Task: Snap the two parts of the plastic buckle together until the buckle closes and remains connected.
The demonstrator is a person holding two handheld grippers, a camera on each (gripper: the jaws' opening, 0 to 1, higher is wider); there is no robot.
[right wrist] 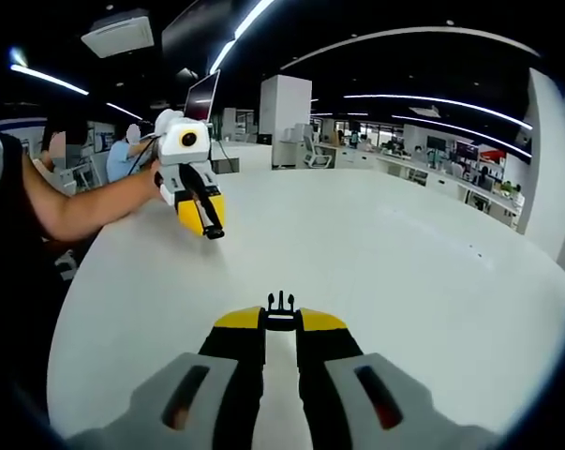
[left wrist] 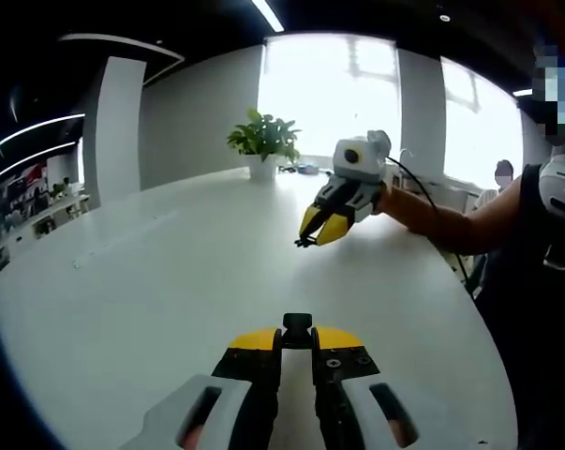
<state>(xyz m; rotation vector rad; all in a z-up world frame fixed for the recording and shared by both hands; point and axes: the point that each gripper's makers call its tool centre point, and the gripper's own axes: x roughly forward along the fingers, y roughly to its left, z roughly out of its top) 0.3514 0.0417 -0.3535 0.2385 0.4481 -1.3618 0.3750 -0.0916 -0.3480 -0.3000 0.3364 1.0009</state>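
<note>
Tongs pinch buckle halves, left tongs (left wrist: 297, 339) and right tongs (right wrist: 280, 319), above white table (left wrist: 151, 281); office behind.

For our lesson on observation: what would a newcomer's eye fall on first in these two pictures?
Each gripper pinches a small black buckle part at its tips: the left gripper holds a socket part, the right gripper a pronged part. They are raised apart over a big white table, with a potted plant at its far edge.
</note>
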